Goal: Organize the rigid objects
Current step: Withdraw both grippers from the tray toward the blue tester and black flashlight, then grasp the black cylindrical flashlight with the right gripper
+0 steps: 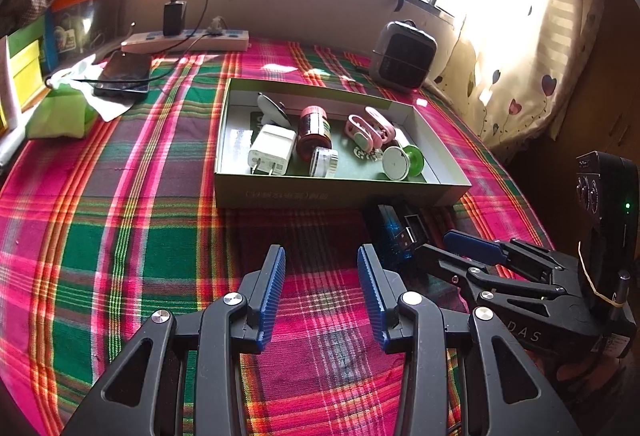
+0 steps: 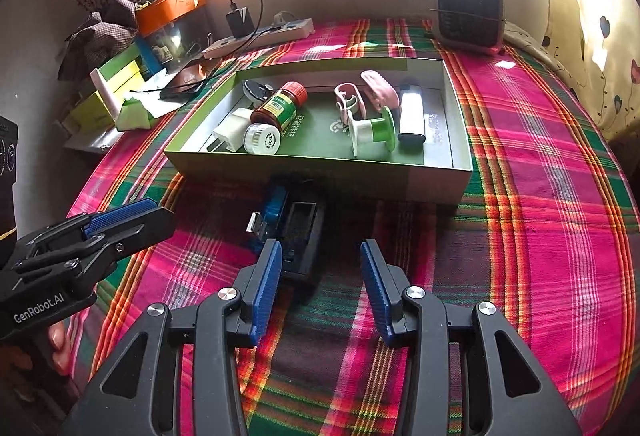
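The scene is laid out on a plaid cloth (image 2: 540, 176). At the far left, a power strip (image 1: 188, 40) and a phone (image 1: 124, 76) are seen, well apart from the work.

The left gripper (image 1: 322, 288) is held low over the cloth with its jaws wide apart and nothing between them. It is best kept where it is, clear of the path to the box.

The box (image 2: 466, 152), a shallow open tray, is placed at the centre, farther away. A white charger (image 1: 272, 150), a brown bottle (image 2: 280, 106), a small white jar (image 2: 262, 140), pink clips (image 2: 376, 92) and a green spool (image 2: 372, 134) are already lodged in it. Free floor is visible at its right end in the left wrist view.

The one item left outside, a black-and-blue USB gadget (image 2: 288, 228), lies on the cloth just in front of the near wall of the box. Its metal plug is pointed to the near left.

The right gripper (image 2: 320, 292) is held just behind the gadget, jaws wide apart and empty; its left finger appears beside the gadget's near end.

For a sound grasp, the right gripper is to be shifted slightly left until the black body is centred between the pads. The jaws are to be closed across the body, not on the plug. The gadget is probably light and stiff, so moderate pressure should suffice. It is then to be lifted above the near wall before being carried over.
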The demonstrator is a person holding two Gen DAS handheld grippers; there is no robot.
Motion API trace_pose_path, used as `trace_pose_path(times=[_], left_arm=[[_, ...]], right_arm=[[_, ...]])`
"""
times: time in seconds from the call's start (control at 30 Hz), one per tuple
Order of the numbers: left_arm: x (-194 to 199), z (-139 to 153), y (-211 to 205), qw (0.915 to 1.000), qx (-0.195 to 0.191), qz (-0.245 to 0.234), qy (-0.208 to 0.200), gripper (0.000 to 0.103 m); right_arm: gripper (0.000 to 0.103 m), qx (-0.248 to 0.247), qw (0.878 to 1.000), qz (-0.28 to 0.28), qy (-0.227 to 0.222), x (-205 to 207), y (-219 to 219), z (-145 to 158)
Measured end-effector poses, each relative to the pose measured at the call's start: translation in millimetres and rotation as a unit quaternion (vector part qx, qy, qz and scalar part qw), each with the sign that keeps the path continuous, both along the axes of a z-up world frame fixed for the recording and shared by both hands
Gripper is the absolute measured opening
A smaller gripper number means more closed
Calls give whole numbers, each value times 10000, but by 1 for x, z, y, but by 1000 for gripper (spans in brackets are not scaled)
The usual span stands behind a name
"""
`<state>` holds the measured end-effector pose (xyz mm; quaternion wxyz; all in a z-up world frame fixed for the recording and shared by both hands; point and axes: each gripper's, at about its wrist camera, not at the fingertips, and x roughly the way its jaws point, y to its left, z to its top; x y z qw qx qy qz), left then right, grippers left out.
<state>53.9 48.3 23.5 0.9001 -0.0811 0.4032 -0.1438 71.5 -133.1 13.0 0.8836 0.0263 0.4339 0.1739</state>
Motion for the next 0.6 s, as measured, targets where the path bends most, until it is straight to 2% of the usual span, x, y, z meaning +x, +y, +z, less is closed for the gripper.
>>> trace_pose_path(times=[0.6], left_arm=[[6, -9, 7, 9999, -102, -42, 128, 37]], right_arm=[[47, -302, 9994, -127, -75, 0, 2, -1]])
